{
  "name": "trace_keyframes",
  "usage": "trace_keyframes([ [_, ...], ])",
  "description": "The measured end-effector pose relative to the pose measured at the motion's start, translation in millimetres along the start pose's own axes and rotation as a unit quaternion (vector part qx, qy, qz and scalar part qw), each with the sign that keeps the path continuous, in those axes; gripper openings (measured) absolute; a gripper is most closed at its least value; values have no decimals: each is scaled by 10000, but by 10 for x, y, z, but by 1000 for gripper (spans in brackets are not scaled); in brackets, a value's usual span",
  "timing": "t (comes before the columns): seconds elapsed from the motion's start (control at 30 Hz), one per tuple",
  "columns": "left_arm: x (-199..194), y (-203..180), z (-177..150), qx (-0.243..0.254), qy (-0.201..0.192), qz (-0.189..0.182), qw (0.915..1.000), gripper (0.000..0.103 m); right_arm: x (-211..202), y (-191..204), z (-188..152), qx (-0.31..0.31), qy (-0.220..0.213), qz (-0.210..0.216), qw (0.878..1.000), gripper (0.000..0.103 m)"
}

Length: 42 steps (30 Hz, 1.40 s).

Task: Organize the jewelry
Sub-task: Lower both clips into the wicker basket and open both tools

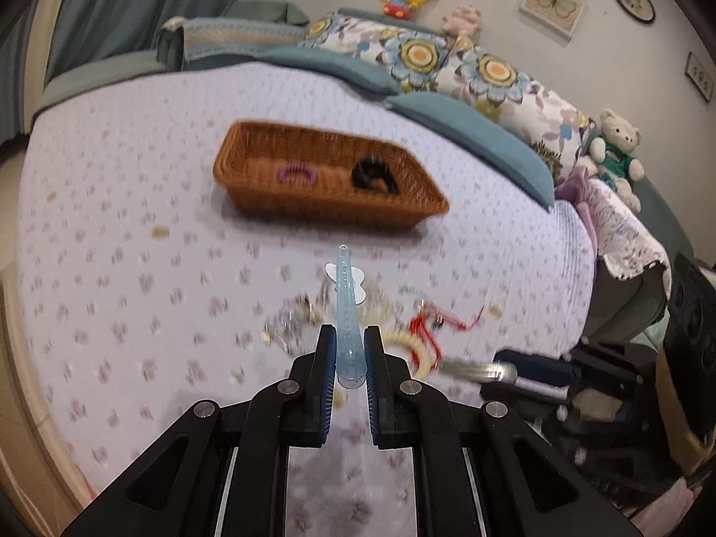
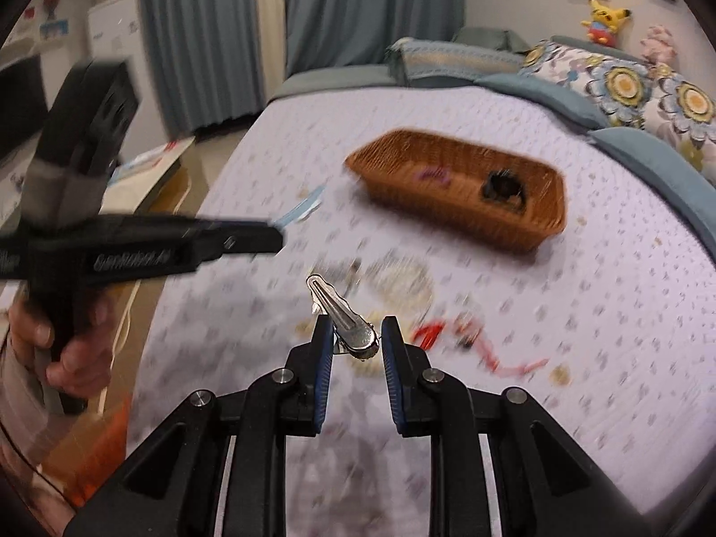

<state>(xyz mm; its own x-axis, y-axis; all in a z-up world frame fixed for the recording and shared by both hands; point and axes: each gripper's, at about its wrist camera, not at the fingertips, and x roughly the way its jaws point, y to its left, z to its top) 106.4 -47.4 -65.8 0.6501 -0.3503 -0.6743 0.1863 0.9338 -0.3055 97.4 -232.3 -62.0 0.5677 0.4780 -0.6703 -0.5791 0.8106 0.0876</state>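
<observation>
Left gripper [image 1: 350,335] is clamped tight on a pale blue translucent plastic hair clip [image 1: 346,313], pinched near its rear end with most of it sticking out forward. Right gripper [image 2: 356,326] has a silver metal duckbill hair clip [image 2: 342,317] between its pads, jaws noticeably wider, clip sitting skewed and leaning on the left pad. I'd guess that one could twist loose on the way to the brown woven wicker basket [image 1: 331,174], which sits further up the lilac floral bedspread [image 1: 134,246], beyond the jewelry pile [image 1: 304,313]. The basket already holds a purple coil hair tie [image 1: 296,173] and a black scrunchie [image 1: 373,173]. Only the right view shows the person's left hand [image 2: 53,335]; only the left shows the teddy bear [image 1: 620,147].
</observation>
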Motion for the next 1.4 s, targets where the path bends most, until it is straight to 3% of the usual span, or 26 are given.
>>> trace_keyframes([
  [0.17,-2,20,370,96,-243,-5,9997,12,117,-344,444,492,-166,-280,9983,25],
  [0.33,182,103,795,130,-391,9,9991,12,497,-768,927,1060,-136,-471,9932,25],
  [0.53,670,317,1328,85,-304,-7,9995,12,1104,-1180,1405,1641,80,-529,9850,25],
  [0.7,1231,482,1626,82,-4,153,9998,12,1715,-1396,1767,1818,332,-475,9816,25],
  [0.83,1618,592,1698,20,275,175,9995,12,2117,-1439,1914,1806,630,-422,9806,25],
  [1.03,1882,679,1656,-6,446,188,9988,12,2554,-1506,1941,1860,1031,-421,9762,25],
  [1.4,2051,698,1583,-30,637,232,9977,12,2800,-1524,1876,1932,1376,-513,9701,25],
])
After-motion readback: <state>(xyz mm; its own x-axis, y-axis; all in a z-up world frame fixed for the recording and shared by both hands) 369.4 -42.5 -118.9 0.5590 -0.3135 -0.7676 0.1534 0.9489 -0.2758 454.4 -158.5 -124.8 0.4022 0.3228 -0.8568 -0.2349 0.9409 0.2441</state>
